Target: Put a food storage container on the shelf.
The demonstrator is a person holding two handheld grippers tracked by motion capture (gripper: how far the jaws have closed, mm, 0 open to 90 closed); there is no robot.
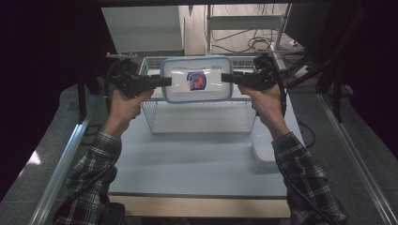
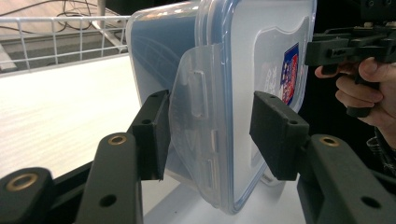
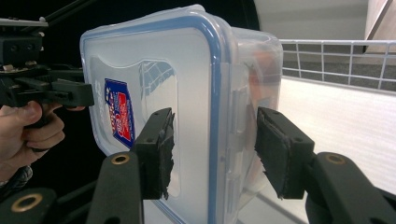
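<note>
While unreadable, container (image 1: 197, 79) label (image 1: 196, 80) shows.

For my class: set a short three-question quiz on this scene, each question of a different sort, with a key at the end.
1. True or false: the lidded container is resting on the table.
2. What stands below and behind the container? A) a wire basket B) a cardboard box C) a metal pot
3. Which parts of the container do the left gripper and the right gripper clamp?

Key: 1. False; it is held up in the air. 2. A, the wire basket. 3. Its two short ends, over the lid's side flaps.
</note>
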